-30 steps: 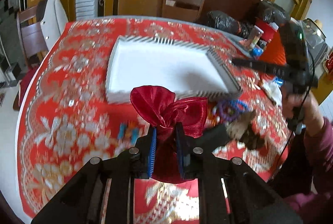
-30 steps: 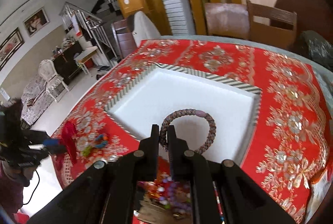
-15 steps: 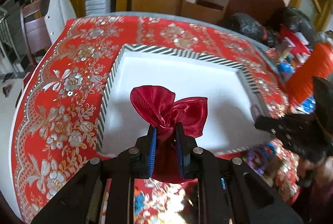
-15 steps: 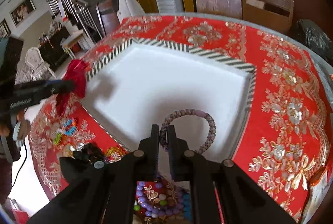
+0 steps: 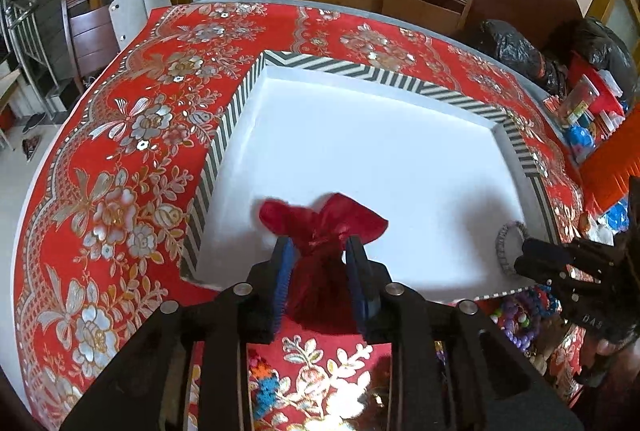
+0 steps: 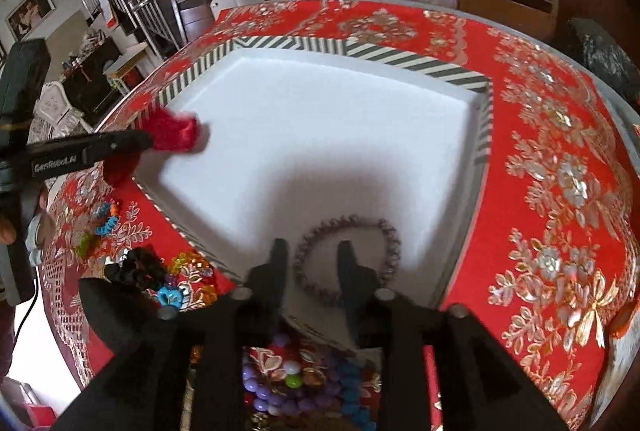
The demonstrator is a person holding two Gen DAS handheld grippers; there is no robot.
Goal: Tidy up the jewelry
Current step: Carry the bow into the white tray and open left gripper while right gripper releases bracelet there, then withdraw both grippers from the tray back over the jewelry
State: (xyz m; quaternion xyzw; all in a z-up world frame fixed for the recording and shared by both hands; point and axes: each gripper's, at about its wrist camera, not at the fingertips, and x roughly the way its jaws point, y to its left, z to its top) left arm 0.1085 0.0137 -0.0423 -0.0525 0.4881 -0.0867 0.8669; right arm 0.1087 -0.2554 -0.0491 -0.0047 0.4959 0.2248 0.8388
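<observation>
L jaws opening, pouch (image 5: 322,231) slumps | R jaws opening, bracelet (image 6: 347,259) dropped

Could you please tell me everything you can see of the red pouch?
The red pouch is shiny, satin-like fabric, cinched at the neck with its ruffled top fanned out. It hangs over the near left edge of the white tray, blurred, between the fingers of the left gripper, whose jaws are opening. Nothing else touches it.

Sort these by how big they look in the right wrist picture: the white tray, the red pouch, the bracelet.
1. white tray
2. and 3. bracelet and red pouch: look alike; the bracelet lies nearer the camera, so unsure.
</observation>
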